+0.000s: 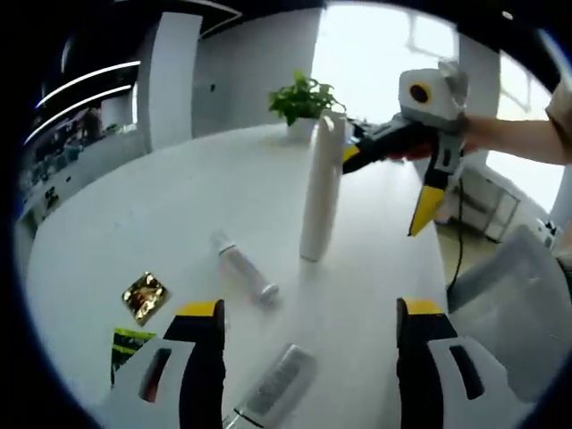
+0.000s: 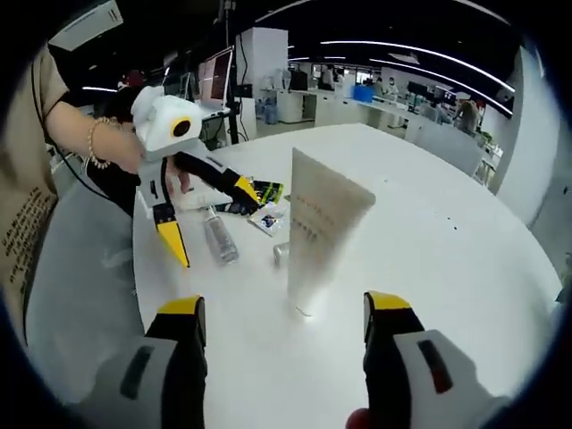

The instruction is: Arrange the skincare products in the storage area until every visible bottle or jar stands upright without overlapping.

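Observation:
A tall white tube (image 1: 321, 188) stands upright mid-table; in the right gripper view the tube (image 2: 318, 231) shows its broad face. My right gripper (image 2: 284, 308) is open, its jaws either side of the tube's base without gripping it. It enters the left gripper view as the right gripper (image 1: 386, 186), one jaw close beside the tube's upper part. My left gripper (image 1: 310, 311) is open and holds nothing; the left gripper (image 2: 210, 214) hovers over a small clear bottle (image 2: 219, 237) lying flat. That bottle (image 1: 243, 266) and a ridged-cap tube (image 1: 281, 384) lie on their sides.
A gold sachet (image 1: 146, 295) and a green-black packet (image 1: 130, 344) lie at the left of the round white table (image 1: 134, 214). More sachets (image 2: 266, 204) lie behind the bottle. A potted plant (image 1: 304, 98) stands at the far edge. A person's arm (image 2: 98, 143) holds the left gripper.

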The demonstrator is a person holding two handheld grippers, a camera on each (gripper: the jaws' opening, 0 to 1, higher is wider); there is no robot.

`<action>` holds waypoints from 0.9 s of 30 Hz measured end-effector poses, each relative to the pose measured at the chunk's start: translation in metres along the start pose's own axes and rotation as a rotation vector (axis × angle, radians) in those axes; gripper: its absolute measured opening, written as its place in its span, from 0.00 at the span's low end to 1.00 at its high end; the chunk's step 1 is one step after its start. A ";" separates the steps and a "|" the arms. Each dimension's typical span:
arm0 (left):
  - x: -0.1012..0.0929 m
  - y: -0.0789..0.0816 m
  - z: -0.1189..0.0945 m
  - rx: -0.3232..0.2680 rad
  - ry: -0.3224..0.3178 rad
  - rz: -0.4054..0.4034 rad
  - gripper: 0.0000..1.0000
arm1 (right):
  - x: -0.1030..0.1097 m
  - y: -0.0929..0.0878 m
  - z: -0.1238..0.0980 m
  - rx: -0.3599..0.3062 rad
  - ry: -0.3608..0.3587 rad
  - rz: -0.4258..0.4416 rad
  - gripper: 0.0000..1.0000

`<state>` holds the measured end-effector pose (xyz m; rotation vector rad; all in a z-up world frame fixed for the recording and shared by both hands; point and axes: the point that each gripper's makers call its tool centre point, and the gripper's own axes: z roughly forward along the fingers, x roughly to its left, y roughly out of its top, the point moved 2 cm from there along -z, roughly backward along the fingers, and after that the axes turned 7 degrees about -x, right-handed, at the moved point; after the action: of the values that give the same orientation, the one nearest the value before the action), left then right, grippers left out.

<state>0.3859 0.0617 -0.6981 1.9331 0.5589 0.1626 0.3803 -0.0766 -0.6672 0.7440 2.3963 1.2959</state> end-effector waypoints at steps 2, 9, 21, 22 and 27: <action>0.002 -0.004 -0.005 0.003 0.020 -0.011 0.86 | 0.000 -0.001 -0.001 -0.008 -0.016 0.022 0.74; 0.002 -0.012 -0.025 -0.003 0.063 -0.043 0.94 | 0.005 -0.007 -0.007 -0.047 -0.061 0.091 0.79; 0.007 -0.019 -0.053 -0.024 0.140 -0.087 0.97 | 0.013 -0.009 -0.006 -0.082 -0.075 0.135 0.83; 0.008 -0.019 -0.055 -0.025 0.145 -0.087 0.97 | 0.012 -0.008 -0.005 -0.082 -0.078 0.132 0.83; 0.011 -0.022 -0.061 -0.028 0.166 -0.089 0.97 | 0.009 -0.008 0.002 -0.081 -0.106 0.109 0.75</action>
<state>0.3663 0.1246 -0.6928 1.8742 0.7476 0.2750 0.3712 -0.0738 -0.6749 0.9071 2.2339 1.3511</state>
